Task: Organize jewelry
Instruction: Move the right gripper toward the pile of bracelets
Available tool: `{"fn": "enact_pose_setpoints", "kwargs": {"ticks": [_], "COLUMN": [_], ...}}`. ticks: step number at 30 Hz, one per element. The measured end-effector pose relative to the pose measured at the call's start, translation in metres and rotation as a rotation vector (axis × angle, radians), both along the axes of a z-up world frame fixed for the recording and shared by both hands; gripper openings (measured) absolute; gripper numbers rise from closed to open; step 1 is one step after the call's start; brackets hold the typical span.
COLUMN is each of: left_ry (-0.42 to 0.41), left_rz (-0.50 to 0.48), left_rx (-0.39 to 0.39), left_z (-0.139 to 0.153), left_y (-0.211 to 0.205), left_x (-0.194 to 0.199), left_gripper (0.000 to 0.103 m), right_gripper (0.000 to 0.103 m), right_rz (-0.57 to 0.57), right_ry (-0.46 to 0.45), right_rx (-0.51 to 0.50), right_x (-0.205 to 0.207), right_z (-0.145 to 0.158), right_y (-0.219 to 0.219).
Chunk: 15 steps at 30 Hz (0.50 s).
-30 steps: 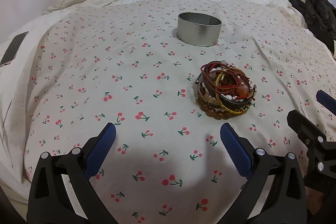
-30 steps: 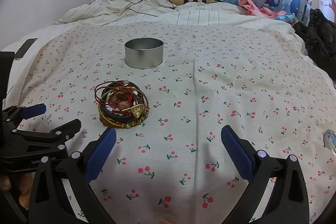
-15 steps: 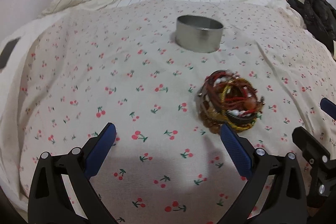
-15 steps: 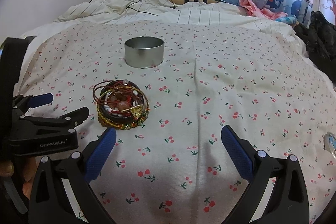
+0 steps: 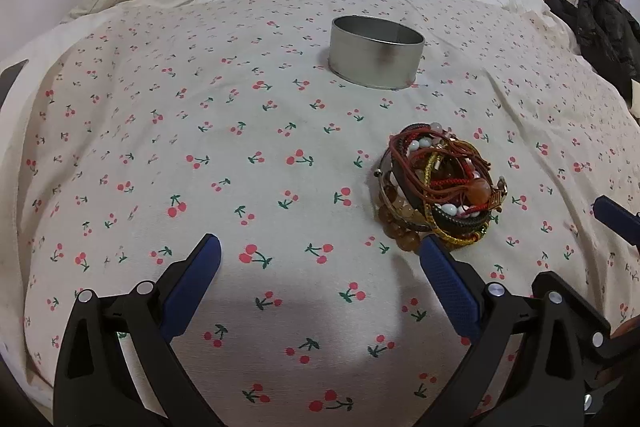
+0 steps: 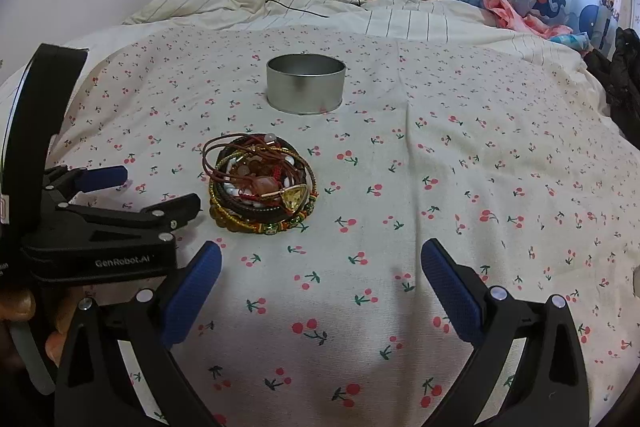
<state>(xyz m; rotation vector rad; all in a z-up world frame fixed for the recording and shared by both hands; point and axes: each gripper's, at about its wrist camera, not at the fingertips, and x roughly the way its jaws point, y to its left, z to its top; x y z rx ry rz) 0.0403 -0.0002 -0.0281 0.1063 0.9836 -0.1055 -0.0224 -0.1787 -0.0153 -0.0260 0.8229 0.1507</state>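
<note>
Both spread wide, nothing grasped: left gripper [image 5: 320,267] just near-left of bracelet pile [image 5: 438,187], right gripper [image 6: 320,267] nearer. Pile on cherry-print bedspread [image 6: 460,187], near of round tin [image 6: 306,89].

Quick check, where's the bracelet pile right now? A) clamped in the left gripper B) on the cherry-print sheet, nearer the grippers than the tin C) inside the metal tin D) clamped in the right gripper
B: the bracelet pile lies on the cherry-print sheet, apart from the metal tin and nearer the grippers; left gripper and right gripper are both open and hold nothing.
</note>
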Motion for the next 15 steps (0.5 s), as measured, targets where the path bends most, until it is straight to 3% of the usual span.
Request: {"fn": "enact_pose_setpoints", "kwargs": {"ticks": [8, 13, 14, 15], "left_ry": [-0.019, -0.019, -0.022, -0.023], "left_rz": [0.035, 0.012, 0.009, 0.008], "left_rx": [0.002, 0.018, 0.022, 0.025], "left_z": [0.009, 0.009, 0.009, 0.009], "left_y": [0.011, 0.007, 0.007, 0.006], "left_x": [0.004, 0.002, 0.002, 0.001], "left_gripper": [0.096, 0.096, 0.096, 0.096], "right_gripper": [0.095, 0.095, 0.092, 0.08], "right_rz": [-0.033, -0.005, 0.001, 0.01], "right_ry": [0.013, -0.002, -0.009, -0.009], "right_rx": [0.064, 0.033, 0.028, 0.019], "right_x": [0.013, 0.011, 0.01, 0.012], "right_z": [0.001, 0.001, 0.002, 0.002], "right_y": [-0.012, -0.005, -0.003, -0.001]}}
